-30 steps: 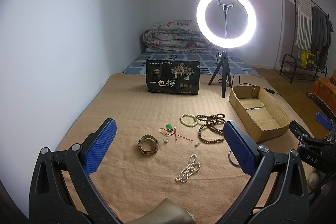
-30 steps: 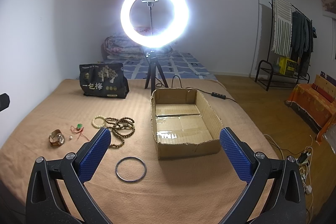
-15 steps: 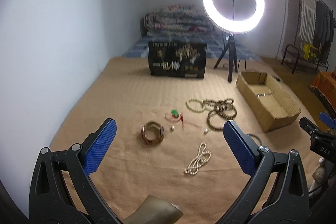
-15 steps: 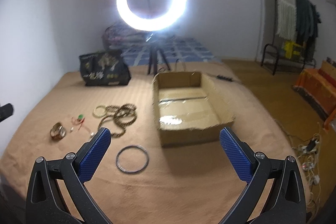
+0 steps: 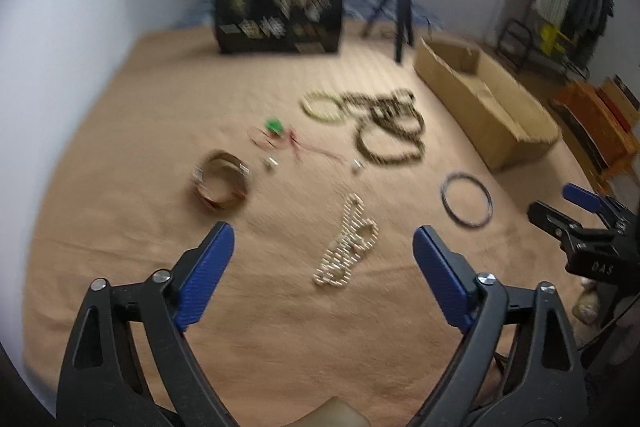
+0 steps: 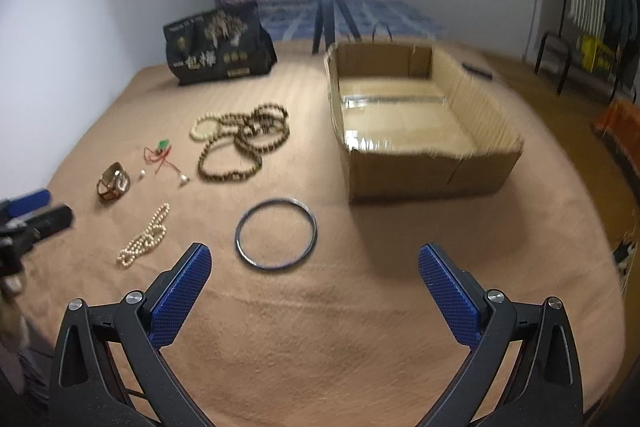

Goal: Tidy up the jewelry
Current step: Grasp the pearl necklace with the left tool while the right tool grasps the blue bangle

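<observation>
Jewelry lies spread on a tan blanket. A pearl necklace (image 5: pixel 349 242) (image 6: pixel 144 235) lies just ahead of my open, empty left gripper (image 5: pixel 324 259). A dark bangle ring (image 6: pixel 276 234) (image 5: pixel 466 199) lies just ahead and left of my open, empty right gripper (image 6: pixel 316 277). Farther off are a brown watch (image 5: pixel 221 181) (image 6: pixel 113 182), a green pendant on red cord (image 5: pixel 276 131) (image 6: pixel 162 149), dark wooden bead strands (image 5: pixel 390 137) (image 6: pixel 244 143) and a pale bead bracelet (image 5: pixel 322 105) (image 6: pixel 202 129). An open cardboard box (image 6: pixel 420 159) (image 5: pixel 486 111) stands to the right, with nothing seen in it.
A black printed bag (image 6: pixel 218 49) (image 5: pixel 280 15) stands at the back. A lit ring light on a tripod (image 6: pixel 328 15) (image 5: pixel 400 15) stands behind the box. The blanket's right edge drops to the floor with cables (image 6: pixel 624 251). A clothes rack (image 5: pixel 560 11) is at far right.
Both grippers have tilted down and moved forward toward the blanket, so the jewelry sits closer and the ring light has slid to the top edge. Both stay open.
</observation>
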Demonstrator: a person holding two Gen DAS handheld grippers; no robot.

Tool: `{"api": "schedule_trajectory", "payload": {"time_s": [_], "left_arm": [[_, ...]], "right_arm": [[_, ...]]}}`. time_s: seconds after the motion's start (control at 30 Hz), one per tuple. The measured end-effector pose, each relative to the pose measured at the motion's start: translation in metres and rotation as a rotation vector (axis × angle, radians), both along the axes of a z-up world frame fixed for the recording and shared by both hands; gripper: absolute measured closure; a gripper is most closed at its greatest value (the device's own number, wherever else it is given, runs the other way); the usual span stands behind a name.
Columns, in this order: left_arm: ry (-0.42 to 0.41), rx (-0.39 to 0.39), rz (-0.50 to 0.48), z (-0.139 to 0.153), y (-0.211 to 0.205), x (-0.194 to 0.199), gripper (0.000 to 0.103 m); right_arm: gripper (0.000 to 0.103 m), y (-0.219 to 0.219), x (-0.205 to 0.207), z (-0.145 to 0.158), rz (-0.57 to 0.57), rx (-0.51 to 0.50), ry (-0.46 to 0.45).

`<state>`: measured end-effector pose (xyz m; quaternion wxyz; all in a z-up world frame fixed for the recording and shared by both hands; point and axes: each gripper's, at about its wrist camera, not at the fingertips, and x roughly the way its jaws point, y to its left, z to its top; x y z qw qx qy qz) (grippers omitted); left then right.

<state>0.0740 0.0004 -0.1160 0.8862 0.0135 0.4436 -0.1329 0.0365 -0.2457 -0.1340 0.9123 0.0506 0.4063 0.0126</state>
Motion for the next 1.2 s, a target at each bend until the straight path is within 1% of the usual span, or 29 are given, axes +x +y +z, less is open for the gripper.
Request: {"api": "schedule_trajectory", "payload": {"time_s": [0.13, 0.33, 0.37, 0.43, 0.57, 0.63, 0.7, 0.8, 0.97, 1.1, 1.13, 1.2], "left_arm": [[0.067, -0.014, -0.032, -0.018, -0.010, 0.008, 0.016], [0.134, -0.022, -0.054, -0.037, -0.014, 0.017, 0.018], [0.138, -0.014, -0.058, -0.040, -0.016, 0.018, 0.020], [0.153, -0.001, -0.068, -0.046, -0.018, 0.020, 0.028], [0.171, 0.011, -0.060, -0.056, -0.018, 0.029, 0.029], [0.183, 0.016, -0.057, -0.060, -0.019, 0.033, 0.034], [0.196, 0.023, -0.057, -0.065, -0.020, 0.037, 0.037], [0.208, 0.027, -0.058, -0.072, -0.022, 0.043, 0.038], [0.198, 0.032, -0.064, -0.074, -0.025, 0.047, 0.040], [0.190, 0.035, -0.067, -0.075, -0.026, 0.049, 0.049], [0.189, 0.034, -0.066, -0.075, -0.026, 0.049, 0.054], [0.188, 0.034, -0.060, -0.075, -0.025, 0.049, 0.061]], "right_arm": [[0.000, 0.000, 0.011, -0.016, 0.004, 0.020, 0.066], [0.000, 0.022, 0.020, -0.032, 0.062, -0.050, 0.101], [0.000, 0.025, 0.021, -0.033, 0.068, -0.058, 0.104], [0.000, 0.031, 0.026, -0.037, 0.078, -0.082, 0.107], [0.000, 0.037, 0.032, -0.043, 0.080, -0.108, 0.112], [0.000, 0.037, 0.036, -0.047, 0.074, -0.108, 0.119], [0.000, 0.036, 0.039, -0.050, 0.068, -0.104, 0.128], [0.000, 0.035, 0.043, -0.054, 0.062, -0.102, 0.139], [0.000, 0.037, 0.050, -0.059, 0.056, -0.115, 0.158], [0.000, 0.042, 0.057, -0.061, 0.064, -0.132, 0.155], [0.000, 0.043, 0.059, -0.062, 0.065, -0.134, 0.155], [0.000, 0.045, 0.060, -0.063, 0.066, -0.135, 0.155]]}}
